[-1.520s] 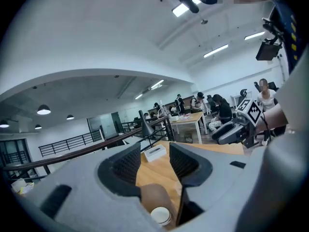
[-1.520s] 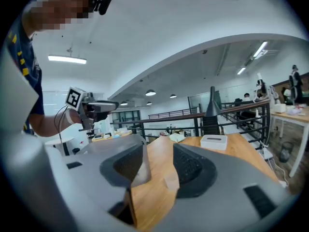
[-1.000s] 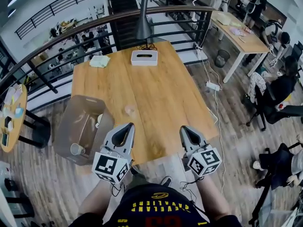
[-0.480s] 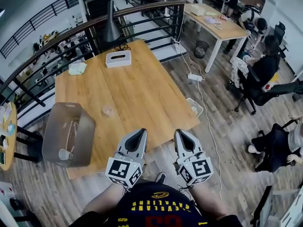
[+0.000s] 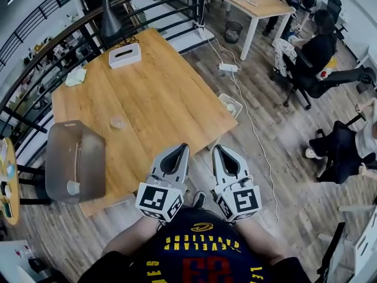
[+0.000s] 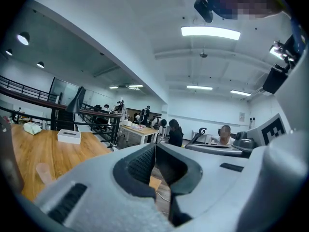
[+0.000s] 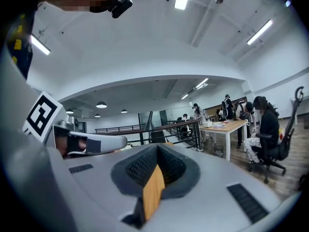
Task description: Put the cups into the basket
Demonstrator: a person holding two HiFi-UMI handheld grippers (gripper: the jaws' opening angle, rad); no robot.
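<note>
By table (image 5: 171, 93) edge: left gripper (image 5: 180, 149), right gripper (image 5: 217, 150), side by side.
Jaws: both pairs pressed together, empty.
Basket (image 5: 59, 158): at table's left edge, one cup (image 5: 73, 187) inside.
On table: clear cup (image 5: 118, 122), near basket.

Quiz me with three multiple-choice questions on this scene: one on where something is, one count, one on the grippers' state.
1. On the table, the white tissue box lies: A at the near edge; B near the far edge; C dead centre.
2. Cups loose on the tabletop, outside the basket: A none; B one; C three.
3. The left gripper and right gripper are: A both shut, empty; B both open; C holding cups.
B, it lies by the lamp; B, one clear cup stands there; A, each gripper view shows jaws together, nothing between.
</note>
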